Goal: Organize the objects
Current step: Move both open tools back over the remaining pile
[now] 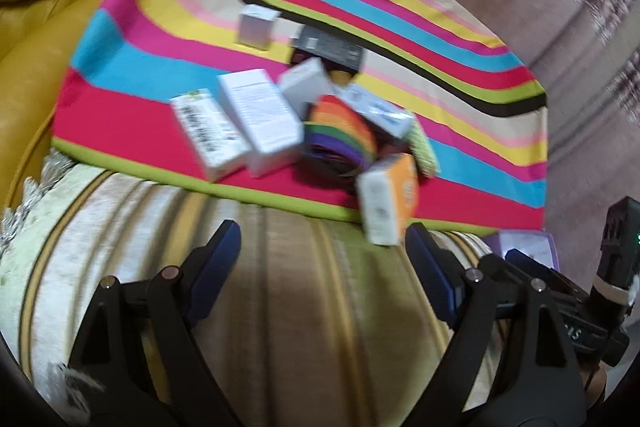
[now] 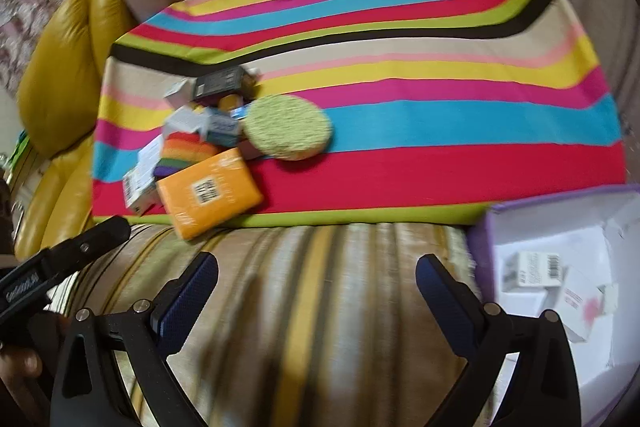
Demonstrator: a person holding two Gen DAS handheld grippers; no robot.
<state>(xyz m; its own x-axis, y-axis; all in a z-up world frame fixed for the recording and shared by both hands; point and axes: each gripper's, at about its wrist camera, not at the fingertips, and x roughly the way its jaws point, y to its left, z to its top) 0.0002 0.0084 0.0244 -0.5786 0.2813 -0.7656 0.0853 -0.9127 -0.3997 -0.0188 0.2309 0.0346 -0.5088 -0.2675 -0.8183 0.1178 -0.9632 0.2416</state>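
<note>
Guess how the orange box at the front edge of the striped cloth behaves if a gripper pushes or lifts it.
The orange box looks like thin cardboard, so probably light and crushable under a hard squeeze. It pokes over the striped cloth edge, propped against the pile, so a push may well slide or tip it. Flat faces suggest it won't roll.

A jumbled pile of small boxes was heaped near the striped cloth's left edge. An orange box was tilted over the front edge. A green round pad was leaned against the pile. A purple-rimmed box, holding small cartons, was set off the front right corner.
</note>
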